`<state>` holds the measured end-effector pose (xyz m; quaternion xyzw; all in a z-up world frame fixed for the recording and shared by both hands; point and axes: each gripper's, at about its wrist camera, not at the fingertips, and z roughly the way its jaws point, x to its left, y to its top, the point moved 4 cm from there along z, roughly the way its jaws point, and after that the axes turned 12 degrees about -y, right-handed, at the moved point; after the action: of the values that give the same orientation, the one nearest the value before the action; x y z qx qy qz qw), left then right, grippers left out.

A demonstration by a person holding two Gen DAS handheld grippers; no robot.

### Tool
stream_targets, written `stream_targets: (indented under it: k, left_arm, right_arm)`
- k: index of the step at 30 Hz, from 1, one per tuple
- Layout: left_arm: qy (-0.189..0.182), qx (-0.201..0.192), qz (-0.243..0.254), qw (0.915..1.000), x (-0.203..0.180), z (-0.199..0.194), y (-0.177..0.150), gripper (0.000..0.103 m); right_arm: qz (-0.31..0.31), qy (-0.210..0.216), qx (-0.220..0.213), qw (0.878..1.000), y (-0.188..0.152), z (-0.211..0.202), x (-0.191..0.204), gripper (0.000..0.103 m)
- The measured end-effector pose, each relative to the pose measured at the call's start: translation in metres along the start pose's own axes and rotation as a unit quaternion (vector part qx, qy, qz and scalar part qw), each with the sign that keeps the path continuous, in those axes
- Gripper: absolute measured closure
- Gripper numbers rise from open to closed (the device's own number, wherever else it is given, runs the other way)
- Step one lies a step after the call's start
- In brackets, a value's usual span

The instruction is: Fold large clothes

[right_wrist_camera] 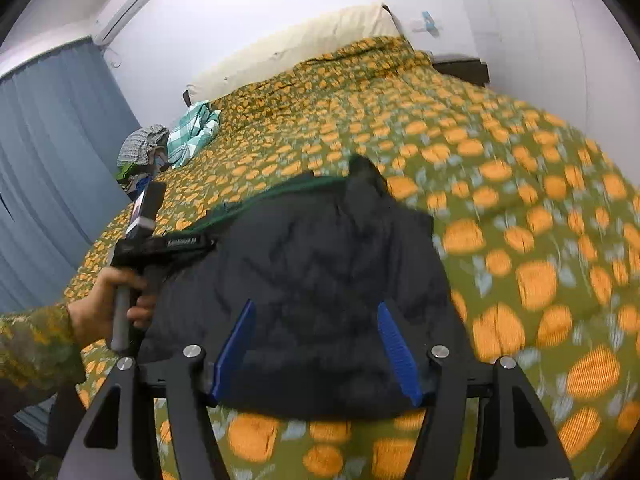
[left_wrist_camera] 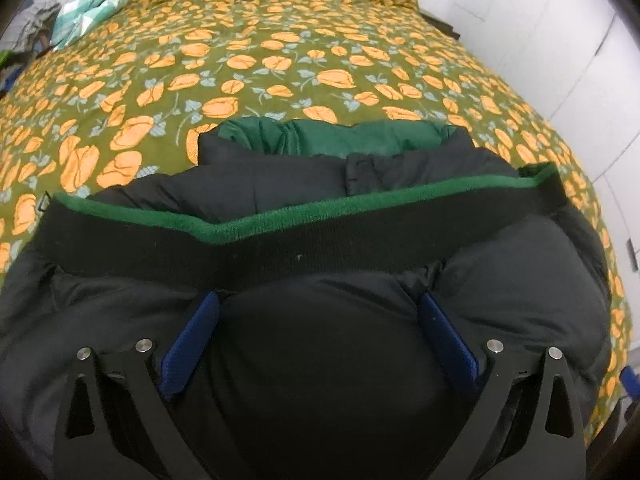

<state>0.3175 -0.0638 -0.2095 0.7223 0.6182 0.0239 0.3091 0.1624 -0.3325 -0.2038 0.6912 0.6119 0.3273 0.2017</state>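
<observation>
A black puffer jacket [left_wrist_camera: 320,344] with a green-edged ribbed hem [left_wrist_camera: 280,216] and green lining [left_wrist_camera: 340,136] lies folded on the flowered bedspread [left_wrist_camera: 280,60]. My left gripper [left_wrist_camera: 320,308] is open, its blue pads pressed down onto the jacket's padded top just behind the hem. In the right wrist view the jacket [right_wrist_camera: 312,264] is a compact bundle. My right gripper [right_wrist_camera: 316,316] is open above its near edge. The left gripper, held by a hand [right_wrist_camera: 104,308], sits at the bundle's left side.
A teal checked cloth [right_wrist_camera: 192,132] and a pile of clothes [right_wrist_camera: 140,152] lie at the bed's far left. A pillow [right_wrist_camera: 288,48] is at the head. White wardrobe doors [left_wrist_camera: 580,60] stand to the right, a blue curtain [right_wrist_camera: 48,160] to the left.
</observation>
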Motion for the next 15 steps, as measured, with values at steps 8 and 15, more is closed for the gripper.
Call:
stream_targets:
  k: [8, 15]
  left_arm:
    - [-0.009, 0.001, 0.043, 0.9990, -0.022, -0.046, -0.036, 0.010]
    - [0.012, 0.018, 0.059, 0.9980, -0.018, -0.012, -0.052, 0.006]
  right_arm:
    - [0.016, 0.014, -0.008, 1.000, 0.000, -0.009, -0.003, 0.038]
    - [0.003, 0.026, -0.010, 1.000, 0.000, -0.015, 0.018, 0.038]
